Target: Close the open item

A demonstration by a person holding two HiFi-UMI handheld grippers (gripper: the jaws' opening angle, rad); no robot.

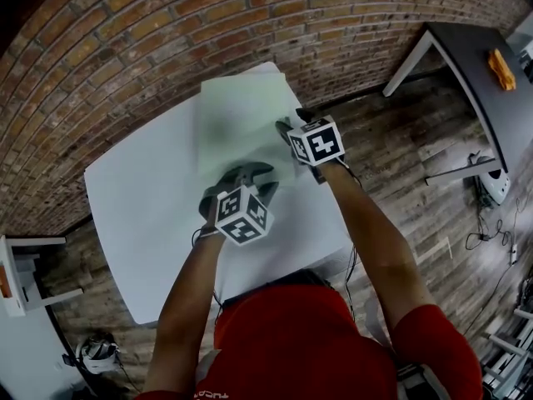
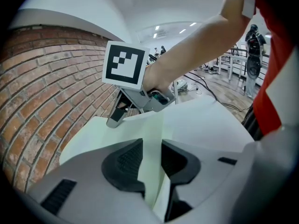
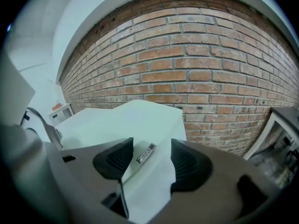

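Left gripper (image 2: pixel 152 158) pinches the raised cover of the pale green paper folder (image 1: pixel 241 119), which lies at twelve o'clock on the white square table (image 1: pixel 141 198). The right gripper (image 3: pixel 147 155) has its jaws apart, straddling the folder's edge, seemingly unclamped. Best lower that cover slowly, edges aligned.

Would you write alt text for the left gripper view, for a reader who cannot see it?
A pale green sheet runs between the left gripper's two dark jaws, over a white table. Just ahead, the right gripper, with its black-and-white marker cube, sits at the sheet's far edge, beside a brick wall.
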